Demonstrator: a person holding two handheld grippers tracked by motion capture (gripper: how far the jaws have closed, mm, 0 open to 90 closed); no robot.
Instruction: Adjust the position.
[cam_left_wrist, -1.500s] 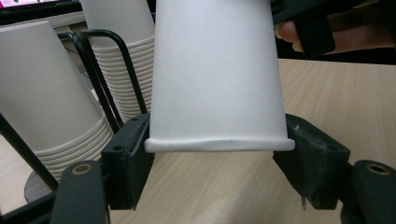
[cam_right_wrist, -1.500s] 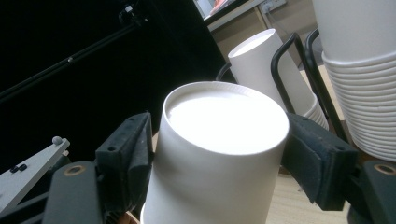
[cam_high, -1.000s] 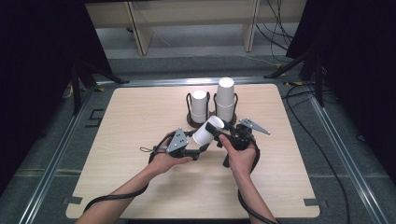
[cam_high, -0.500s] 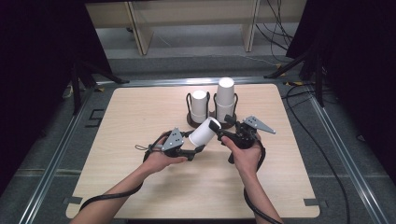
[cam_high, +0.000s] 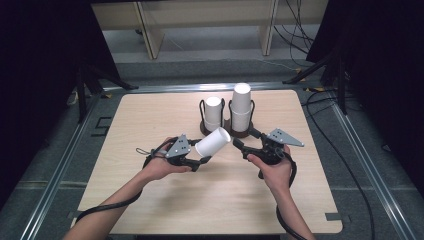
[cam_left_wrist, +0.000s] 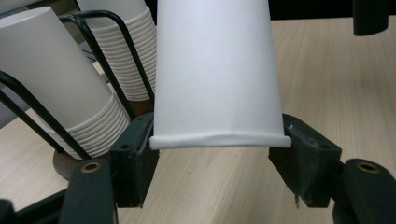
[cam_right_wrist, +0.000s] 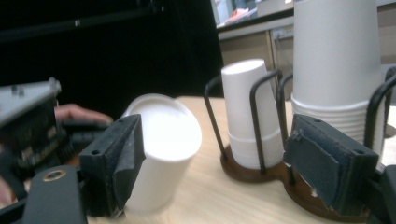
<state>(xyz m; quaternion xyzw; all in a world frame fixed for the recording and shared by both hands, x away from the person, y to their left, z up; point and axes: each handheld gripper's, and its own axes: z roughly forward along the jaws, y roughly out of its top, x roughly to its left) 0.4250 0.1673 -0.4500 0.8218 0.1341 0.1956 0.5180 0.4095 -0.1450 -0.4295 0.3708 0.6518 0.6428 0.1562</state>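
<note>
Above the tabletop (cam_high: 150, 115), just in front of the two stacks (cam_high: 240, 107) in their wire holder (cam_high: 227, 127), the left tongs (cam_high: 204, 159) clamp a single cup (cam_high: 213, 142) at its rim, bottom pointing away toward the right tongs (cam_high: 239, 144). Gripping the rim end leaves the closed bottom free, probably for handing over or restacking. The right tongs stand wide open and hold nothing, seemingly ready to take the cup.
</note>
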